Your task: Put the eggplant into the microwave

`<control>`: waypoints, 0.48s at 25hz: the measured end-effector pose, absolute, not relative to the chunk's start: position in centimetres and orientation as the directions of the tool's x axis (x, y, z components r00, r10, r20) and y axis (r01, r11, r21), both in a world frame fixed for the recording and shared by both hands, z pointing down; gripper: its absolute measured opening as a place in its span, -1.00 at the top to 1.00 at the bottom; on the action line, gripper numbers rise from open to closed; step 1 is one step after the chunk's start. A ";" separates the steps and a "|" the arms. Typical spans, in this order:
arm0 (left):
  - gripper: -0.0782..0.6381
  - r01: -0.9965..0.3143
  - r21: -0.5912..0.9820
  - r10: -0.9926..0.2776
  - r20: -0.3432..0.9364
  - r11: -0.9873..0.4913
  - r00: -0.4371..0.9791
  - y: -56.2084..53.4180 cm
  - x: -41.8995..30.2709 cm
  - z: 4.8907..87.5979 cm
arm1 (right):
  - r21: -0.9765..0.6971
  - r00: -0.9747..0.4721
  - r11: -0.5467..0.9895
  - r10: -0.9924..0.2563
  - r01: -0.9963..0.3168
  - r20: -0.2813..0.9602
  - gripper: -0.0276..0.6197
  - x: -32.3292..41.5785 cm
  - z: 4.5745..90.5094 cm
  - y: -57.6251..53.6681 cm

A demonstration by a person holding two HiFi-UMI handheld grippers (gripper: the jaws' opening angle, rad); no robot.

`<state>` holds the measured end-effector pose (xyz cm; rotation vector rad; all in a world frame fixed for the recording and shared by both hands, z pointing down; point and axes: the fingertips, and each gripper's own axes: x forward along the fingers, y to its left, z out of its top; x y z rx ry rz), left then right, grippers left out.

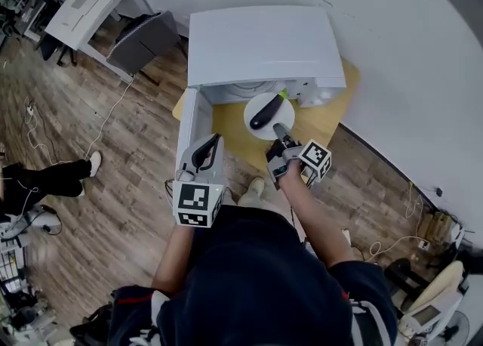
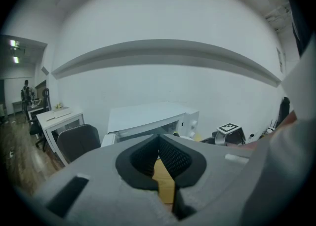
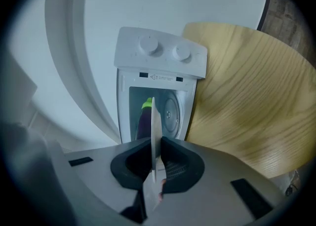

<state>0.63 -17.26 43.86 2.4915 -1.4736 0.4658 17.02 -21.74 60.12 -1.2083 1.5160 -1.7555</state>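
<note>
Eggplant [image 1: 263, 113] lies on a white plate [image 1: 284, 112] clamped by the right gripper [image 1: 278, 132] before the open microwave [image 1: 260, 44], its cavity mostly hidden; left gripper [image 2: 159, 145] jaws together, empty.

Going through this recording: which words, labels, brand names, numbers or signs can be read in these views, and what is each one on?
Nothing can be read as text.
microwave: printed strip below the two knobs, too small to read.
left gripper and right gripper: only black-and-white square markers on their cubes, no words or numbers.
</note>
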 end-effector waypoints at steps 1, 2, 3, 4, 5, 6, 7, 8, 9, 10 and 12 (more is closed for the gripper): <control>0.74 -0.881 0.023 -0.811 0.379 -0.473 0.446 -17.2 0.6 44.1 | -0.957 -0.473 -0.240 -0.833 -0.161 0.288 0.83 16.9 60.3 -21.8; 0.74 -0.883 0.027 -0.811 0.384 -0.468 0.442 -17.2 0.5 44.3 | -0.957 -0.478 -0.241 -0.829 -0.162 0.289 0.83 16.8 60.4 -22.0; 0.74 -0.886 0.030 -0.812 0.386 -0.463 0.438 -17.2 0.5 44.3 | -0.957 -0.482 -0.240 -0.827 -0.164 0.290 0.83 16.7 60.6 -22.2; 0.74 -0.888 0.032 -0.814 0.385 -0.458 0.434 -17.4 0.4 44.2 | -0.957 -0.485 -0.240 -0.825 -0.165 0.290 0.83 16.5 60.7 -22.4; 0.74 -0.890 0.033 -0.816 0.385 -0.454 0.431 -17.5 0.3 44.2 | -0.957 -0.487 -0.238 -0.824 -0.166 0.289 0.83 16.4 60.9 -22.7; 0.74 -0.892 0.034 -0.817 0.385 -0.451 0.428 -17.6 0.1 44.3 | -0.957 -0.489 -0.235 -0.823 -0.167 0.288 0.83 16.3 61.0 -22.9; 0.74 -0.893 0.035 -0.817 0.388 -0.449 0.426 -17.7 0.1 44.4 | -0.957 -0.491 -0.234 -0.822 -0.169 0.288 0.83 16.1 61.2 -23.1; 0.74 -0.893 0.036 -0.816 0.391 -0.448 0.426 -17.8 0.0 44.6 | -0.957 -0.492 -0.236 -0.821 -0.170 0.290 0.83 16.0 61.4 -23.3; 0.74 -0.893 0.039 -0.814 0.394 -0.448 0.426 -17.9 0.0 44.8 | -0.956 -0.493 -0.239 -0.819 -0.173 0.294 0.83 15.9 61.5 -23.5; 0.74 -0.893 0.043 -0.812 0.397 -0.449 0.427 -18.1 0.0 44.9 | -0.954 -0.494 -0.241 -0.817 -0.178 0.299 0.83 15.8 61.7 -23.6; 0.74 -0.889 0.047 -0.805 0.404 -0.455 0.434 -18.5 0.0 45.2 | -0.951 -0.491 -0.246 -0.814 -0.188 0.308 0.83 15.7 62.2 -24.1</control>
